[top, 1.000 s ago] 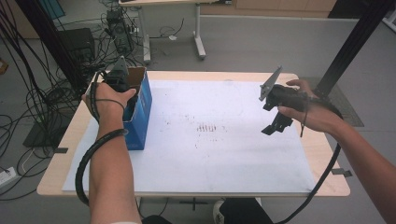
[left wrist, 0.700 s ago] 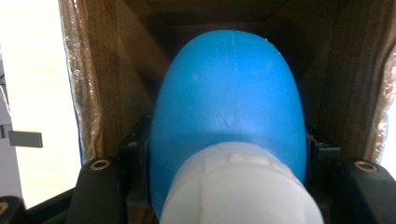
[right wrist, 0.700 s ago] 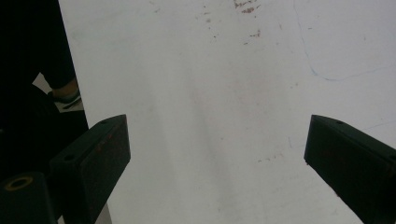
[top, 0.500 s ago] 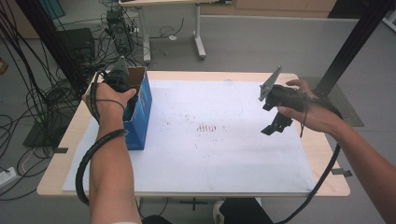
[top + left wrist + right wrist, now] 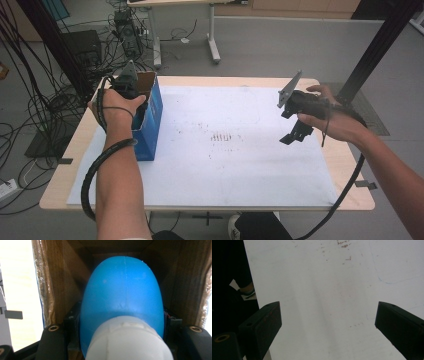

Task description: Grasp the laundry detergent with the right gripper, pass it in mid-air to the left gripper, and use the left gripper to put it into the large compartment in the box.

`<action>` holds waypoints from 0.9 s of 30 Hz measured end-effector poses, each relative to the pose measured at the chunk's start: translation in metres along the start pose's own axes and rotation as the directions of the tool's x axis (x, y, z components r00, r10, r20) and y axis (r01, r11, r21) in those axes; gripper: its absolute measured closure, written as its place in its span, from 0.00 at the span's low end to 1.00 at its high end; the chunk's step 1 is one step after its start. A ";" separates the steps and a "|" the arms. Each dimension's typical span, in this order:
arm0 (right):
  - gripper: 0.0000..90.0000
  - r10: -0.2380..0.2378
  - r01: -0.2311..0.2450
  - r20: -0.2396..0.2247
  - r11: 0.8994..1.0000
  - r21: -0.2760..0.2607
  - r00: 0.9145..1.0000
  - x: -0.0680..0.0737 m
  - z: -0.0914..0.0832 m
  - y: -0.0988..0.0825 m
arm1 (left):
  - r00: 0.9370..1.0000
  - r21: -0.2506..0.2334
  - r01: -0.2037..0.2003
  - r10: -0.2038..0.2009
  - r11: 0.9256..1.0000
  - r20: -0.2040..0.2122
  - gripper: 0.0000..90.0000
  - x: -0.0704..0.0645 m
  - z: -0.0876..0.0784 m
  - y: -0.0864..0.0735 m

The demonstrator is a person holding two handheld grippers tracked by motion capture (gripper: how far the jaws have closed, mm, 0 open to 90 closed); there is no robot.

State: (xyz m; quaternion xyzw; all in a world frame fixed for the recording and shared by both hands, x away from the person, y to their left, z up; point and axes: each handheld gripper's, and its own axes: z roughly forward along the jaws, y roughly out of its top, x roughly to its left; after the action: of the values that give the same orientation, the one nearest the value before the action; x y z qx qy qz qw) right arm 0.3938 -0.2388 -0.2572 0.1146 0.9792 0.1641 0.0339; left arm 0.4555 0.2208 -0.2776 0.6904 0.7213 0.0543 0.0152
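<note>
A blue cardboard box (image 5: pixel 151 119) with an open top stands on the table's left side. My left gripper (image 5: pixel 125 83) points down into it. In the left gripper view, the left gripper (image 5: pixel 122 323) is shut on a rounded blue object with a white end (image 5: pixel 122 297), which sits between the box's brown inner walls (image 5: pixel 62 280). My right gripper (image 5: pixel 296 133) hangs over the right part of the white sheet (image 5: pixel 225 165). In the right gripper view, the right gripper (image 5: pixel 328 315) stands open with nothing between its jaws.
The white sheet covers most of the wooden table (image 5: pixel 345 165) and bears faint dark marks (image 5: pixel 222 136) near its middle. Cables (image 5: pixel 30 110) and equipment lie on the floor to the left. A black post (image 5: pixel 375 50) rises at the far right.
</note>
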 end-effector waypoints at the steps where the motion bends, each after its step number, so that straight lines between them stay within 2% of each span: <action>1: 0.08 0.000 0.000 0.000 1.000 0.000 1.000 0.000 0.000 0.000 | 1.000 0.000 0.000 0.000 1.000 -0.001 0.41 0.000 0.000 0.000; 27: 0.08 0.001 -0.001 -0.005 1.000 -0.004 1.000 0.000 0.000 0.000 | 1.000 -0.003 0.002 -0.002 1.000 0.004 0.41 0.001 0.000 0.000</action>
State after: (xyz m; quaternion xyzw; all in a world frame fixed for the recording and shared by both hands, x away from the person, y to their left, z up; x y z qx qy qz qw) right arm 0.3940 -0.2390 -0.2568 0.1146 0.9789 0.1661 0.0318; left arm 0.4553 0.2214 -0.2778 0.6899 0.7217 0.0539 0.0180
